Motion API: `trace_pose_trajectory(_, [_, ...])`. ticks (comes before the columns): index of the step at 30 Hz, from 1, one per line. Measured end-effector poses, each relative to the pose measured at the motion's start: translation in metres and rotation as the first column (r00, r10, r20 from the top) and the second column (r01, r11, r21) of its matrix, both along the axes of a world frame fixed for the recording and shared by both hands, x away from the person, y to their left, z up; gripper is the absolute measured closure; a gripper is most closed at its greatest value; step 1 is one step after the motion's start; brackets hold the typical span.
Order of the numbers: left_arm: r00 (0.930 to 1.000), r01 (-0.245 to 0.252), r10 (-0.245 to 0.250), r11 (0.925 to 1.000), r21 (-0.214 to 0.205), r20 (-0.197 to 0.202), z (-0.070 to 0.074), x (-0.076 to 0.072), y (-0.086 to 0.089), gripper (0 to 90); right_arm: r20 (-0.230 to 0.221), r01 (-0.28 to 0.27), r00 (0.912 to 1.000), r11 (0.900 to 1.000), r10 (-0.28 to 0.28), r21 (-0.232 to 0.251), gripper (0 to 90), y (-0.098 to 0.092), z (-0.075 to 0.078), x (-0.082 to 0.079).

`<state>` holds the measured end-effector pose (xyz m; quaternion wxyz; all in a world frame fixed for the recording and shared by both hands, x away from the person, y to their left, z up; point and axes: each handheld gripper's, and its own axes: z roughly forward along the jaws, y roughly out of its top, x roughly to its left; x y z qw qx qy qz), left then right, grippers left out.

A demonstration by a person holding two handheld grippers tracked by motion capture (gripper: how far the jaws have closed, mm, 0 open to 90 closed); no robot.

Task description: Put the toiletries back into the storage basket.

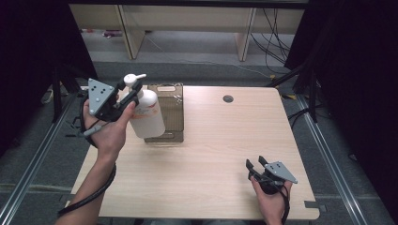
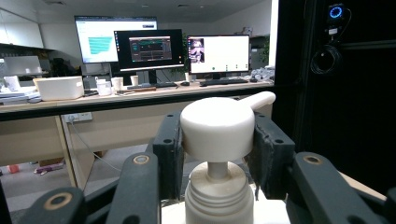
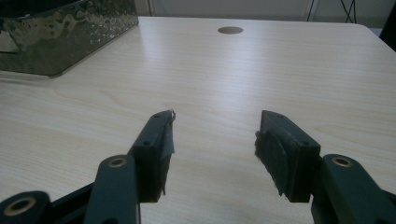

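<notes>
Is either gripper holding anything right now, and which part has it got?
The left gripper clamps the white pump bottle by its pump head. The right gripper holds nothing.

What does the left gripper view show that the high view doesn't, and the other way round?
Left gripper view: close up, the pads press both sides of the pump head; monitors stand on a desk behind.
High view: the bottle's body is lifted and tilted over the dark tray, while the right gripper rests open near the table's front right.
Both: the left gripper shut on the white pump bottle's top.
</notes>
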<state>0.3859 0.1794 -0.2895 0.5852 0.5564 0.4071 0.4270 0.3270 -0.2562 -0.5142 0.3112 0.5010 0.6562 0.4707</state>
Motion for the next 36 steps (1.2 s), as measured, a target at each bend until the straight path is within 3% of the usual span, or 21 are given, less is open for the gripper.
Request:
trace_pose_trajectory(15, [0.9999, 0.003, -0.003, 1.0, 0.003, 0.014, 0.005, 0.017, -0.002, 59.1, 0.005, 0.005, 1.0, 1.0, -0.005, 0.004, 46.1, 0.0, -0.001, 0.0])
trace_pose_trajectory(18, [0.9999, 0.006, -0.006, 1.0, 0.006, 0.016, 0.005, 0.02, -0.003, 59.1, -0.015, 0.012, 0.9998, 0.9999, -0.012, 0.002, 46.1, 0.0, 0.001, -0.001])
trace_pose_trajectory(19, [0.9999, 0.007, -0.007, 0.9999, 0.01, 0.015, 0.005, 0.021, -0.003, 59.0, 0.0, 0.005, 1.0, 1.0, -0.005, -0.004, 46.1, 0.0, 0.0, 0.0])
trace_pose_trajectory(36, [0.9999, 0.015, -0.015, 0.9997, 0.021, -0.002, -0.002, 0.038, -0.007, 59.0, -0.002, 0.006, 1.0, 1.0, -0.006, -0.002, 46.1, 0.0, 0.0, 0.0])
